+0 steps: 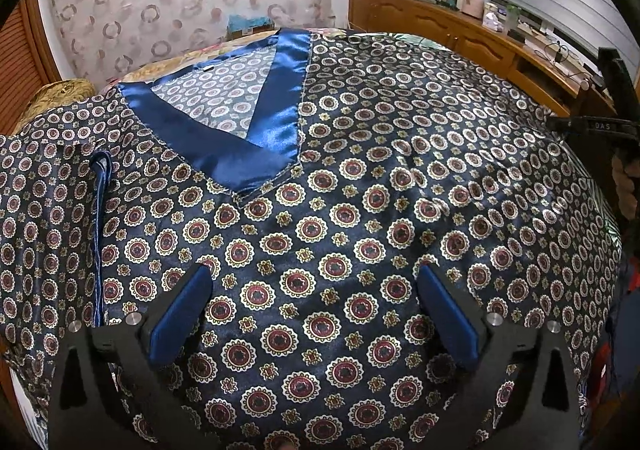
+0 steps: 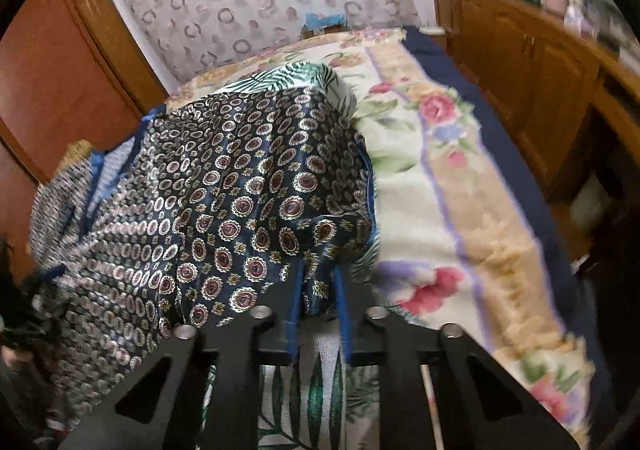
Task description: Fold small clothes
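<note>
shirt (image 1: 320, 218) is lying spread face up over a leaf-print cushion (image 2: 320, 78) on the bed (image 2: 440, 190). right gripper (image 2: 318, 290) is clenching its slippery satin edge at the right; left gripper (image 1: 316, 302) is hovering released above. judging so, pinching deep and lifting slowly is helping the fold.

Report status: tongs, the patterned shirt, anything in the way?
Left tongs open above the patterned shirt. Right tongs shut on its edge. Shirt spread over a leaf-print cushion. Nothing in the way.
</note>
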`<state>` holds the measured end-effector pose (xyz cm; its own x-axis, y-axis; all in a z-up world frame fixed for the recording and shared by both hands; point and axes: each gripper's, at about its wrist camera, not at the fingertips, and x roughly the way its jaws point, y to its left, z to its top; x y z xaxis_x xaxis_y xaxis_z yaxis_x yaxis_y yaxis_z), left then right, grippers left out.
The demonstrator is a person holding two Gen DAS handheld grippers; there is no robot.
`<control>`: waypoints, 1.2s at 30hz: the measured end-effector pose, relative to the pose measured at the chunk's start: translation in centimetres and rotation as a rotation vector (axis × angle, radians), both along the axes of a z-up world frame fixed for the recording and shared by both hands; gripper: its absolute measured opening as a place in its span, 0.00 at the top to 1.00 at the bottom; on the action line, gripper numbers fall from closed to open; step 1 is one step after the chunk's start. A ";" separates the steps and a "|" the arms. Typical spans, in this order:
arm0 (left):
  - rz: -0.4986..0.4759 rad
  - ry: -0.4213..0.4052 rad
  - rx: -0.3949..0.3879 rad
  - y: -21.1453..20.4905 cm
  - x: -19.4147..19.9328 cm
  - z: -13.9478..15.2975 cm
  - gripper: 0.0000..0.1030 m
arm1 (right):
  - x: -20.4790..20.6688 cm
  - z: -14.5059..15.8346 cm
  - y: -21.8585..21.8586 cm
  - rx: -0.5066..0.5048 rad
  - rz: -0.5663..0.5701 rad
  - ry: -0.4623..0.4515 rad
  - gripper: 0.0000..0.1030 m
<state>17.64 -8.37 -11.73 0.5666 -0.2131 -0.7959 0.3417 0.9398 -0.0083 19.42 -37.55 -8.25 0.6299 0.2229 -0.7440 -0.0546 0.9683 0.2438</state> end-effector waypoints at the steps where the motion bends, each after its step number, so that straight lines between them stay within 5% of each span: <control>1: 0.001 0.000 0.000 0.0 0.0 0.0 0.00 | 0.0 0.2 0.6 -0.016 0.004 -0.012 0.93; 7: 0.003 -0.014 -0.006 0.1 -0.3 0.3 0.01 | -0.8 3.2 3.6 -0.148 0.016 -0.154 0.94; 13: 0.059 -0.192 -0.109 1.2 -2.9 4.0 0.01 | -1.5 6.2 8.8 -0.204 0.132 -0.280 0.94; 21: 0.077 -0.329 -0.194 1.4 -5.4 7.3 0.01 | -2.1 2.8 15.4 -0.169 0.341 -0.218 0.94; 25: 0.048 -0.310 -0.221 1.1 -5.9 7.5 0.01 | -1.6 1.8 15.3 -0.175 0.318 -0.180 0.64; 28: 0.037 -0.300 -0.215 1.0 -6.2 7.6 0.01 | -1.8 2.5 14.0 -0.131 0.291 -0.206 0.52; 33: 0.024 -0.312 -0.205 0.9 -7.2 7.9 0.01 | -2.0 3.1 12.2 -0.114 0.218 -0.223 0.51; 36: 0.012 -0.317 -0.201 0.9 -7.8 8.1 0.01 | 0.7 1.8 12.1 -0.113 0.168 -0.157 0.51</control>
